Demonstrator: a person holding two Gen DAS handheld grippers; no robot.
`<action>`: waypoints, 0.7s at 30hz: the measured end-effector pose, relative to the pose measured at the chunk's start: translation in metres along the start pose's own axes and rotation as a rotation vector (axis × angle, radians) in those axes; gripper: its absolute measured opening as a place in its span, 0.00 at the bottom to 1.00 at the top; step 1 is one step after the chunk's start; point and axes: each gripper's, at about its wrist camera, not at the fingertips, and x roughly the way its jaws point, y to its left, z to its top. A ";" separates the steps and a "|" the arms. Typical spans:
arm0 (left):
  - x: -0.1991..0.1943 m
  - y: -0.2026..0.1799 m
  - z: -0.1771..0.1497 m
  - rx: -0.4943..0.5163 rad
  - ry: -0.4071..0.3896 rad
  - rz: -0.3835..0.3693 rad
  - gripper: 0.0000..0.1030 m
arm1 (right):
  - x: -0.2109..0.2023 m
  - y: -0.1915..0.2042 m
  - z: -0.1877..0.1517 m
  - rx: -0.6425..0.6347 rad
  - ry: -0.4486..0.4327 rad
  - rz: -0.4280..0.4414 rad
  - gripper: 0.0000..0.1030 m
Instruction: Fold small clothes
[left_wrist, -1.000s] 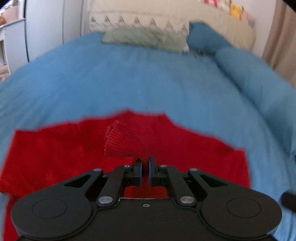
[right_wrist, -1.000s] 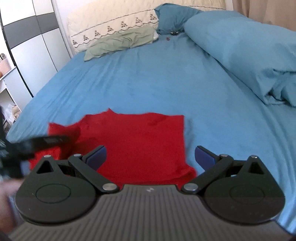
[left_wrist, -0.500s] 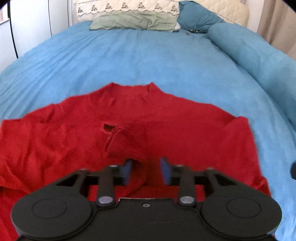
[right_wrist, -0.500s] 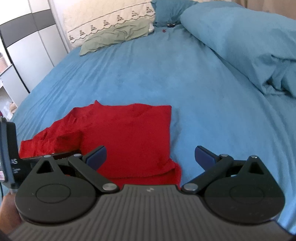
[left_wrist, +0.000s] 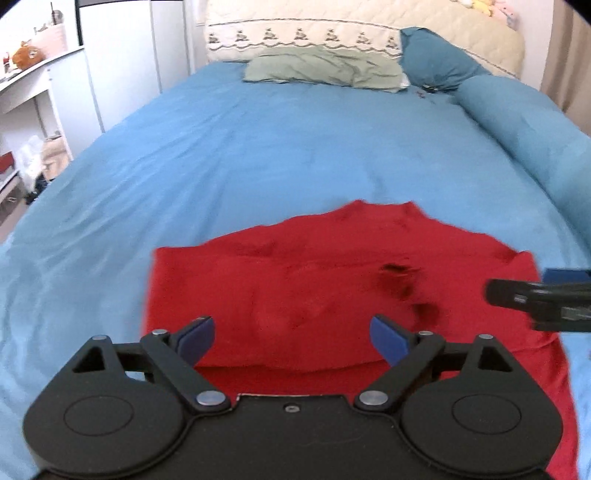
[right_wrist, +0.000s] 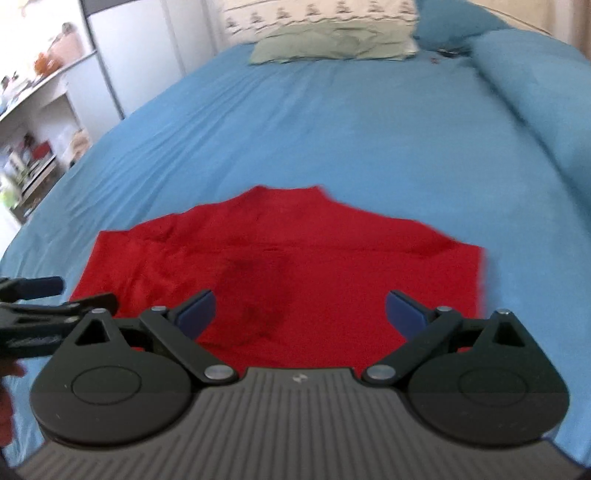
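Observation:
A red knit top lies flat on the blue bedsheet, collar toward the pillows, with both sleeves folded in over the body. It also shows in the right wrist view. My left gripper is open and empty, just above the top's near hem. My right gripper is open and empty, over the near part of the top. The right gripper also shows at the right edge of the left wrist view. The left gripper also shows at the left edge of the right wrist view.
A green pillow and a patterned cream pillow lie at the head of the bed. A rolled blue duvet runs along the right side. White wardrobe doors and shelves stand to the left.
My left gripper has opened and let go of the red sleeve cuff, which now lies flat on the top. Both grippers have pulled back toward the near hem.

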 end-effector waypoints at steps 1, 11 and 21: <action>0.001 0.008 -0.002 -0.001 0.004 0.005 0.91 | 0.015 0.014 -0.001 -0.027 -0.002 0.001 1.00; 0.012 0.065 -0.020 -0.034 0.042 0.016 0.91 | 0.095 0.043 -0.006 0.009 0.049 -0.159 0.70; 0.014 0.087 -0.026 -0.063 0.065 0.020 0.91 | 0.081 -0.034 -0.037 0.473 0.038 0.054 0.76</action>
